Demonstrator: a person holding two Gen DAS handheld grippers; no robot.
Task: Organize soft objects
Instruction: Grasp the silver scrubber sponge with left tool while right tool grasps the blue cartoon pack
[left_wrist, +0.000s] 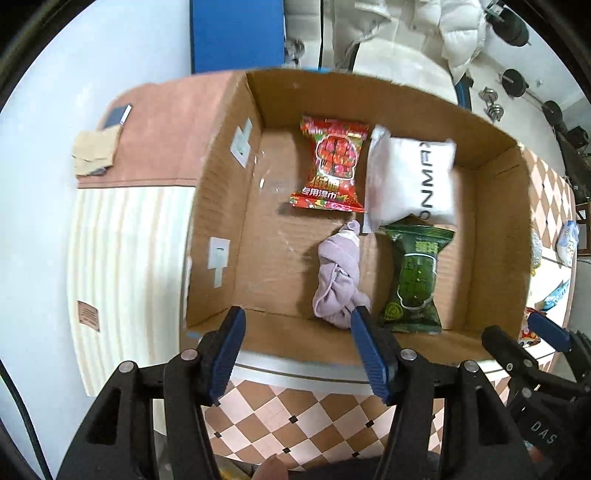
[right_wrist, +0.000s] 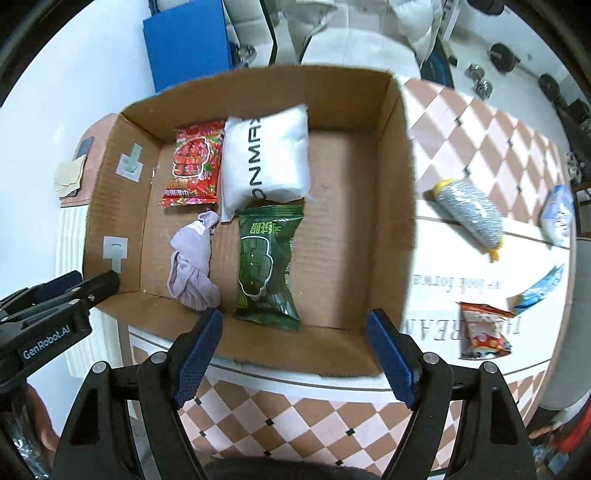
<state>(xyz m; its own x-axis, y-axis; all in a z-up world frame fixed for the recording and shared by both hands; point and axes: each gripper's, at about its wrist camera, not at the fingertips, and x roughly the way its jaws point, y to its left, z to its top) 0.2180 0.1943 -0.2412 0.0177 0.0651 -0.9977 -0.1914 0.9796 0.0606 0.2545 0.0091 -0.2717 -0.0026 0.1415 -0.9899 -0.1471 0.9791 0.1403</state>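
- The left gripper (left_wrist: 297, 325) hangs with jaws spread and empty above the near wall of the cardboard box (left_wrist: 369, 92); its right finger (left_wrist: 369, 354) hides the near end of the knotted lilac cloth (left_wrist: 338, 273).
- The right gripper (right_wrist: 293, 330) is likewise spread, holding nothing, above the same near wall.
- Inside the box: red packet (right_wrist: 192, 164) and white pack (right_wrist: 266, 158) at the far-left corner, touching; the cloth and the green packet (right_wrist: 266, 258) nearer.
- The box's right half is bare cardboard.
- On the checked table (right_wrist: 480, 147) right of the box lie a grey roll (right_wrist: 467, 214), an orange packet (right_wrist: 484, 332) and blue packets cut off by the picture's rim (print unreadable).
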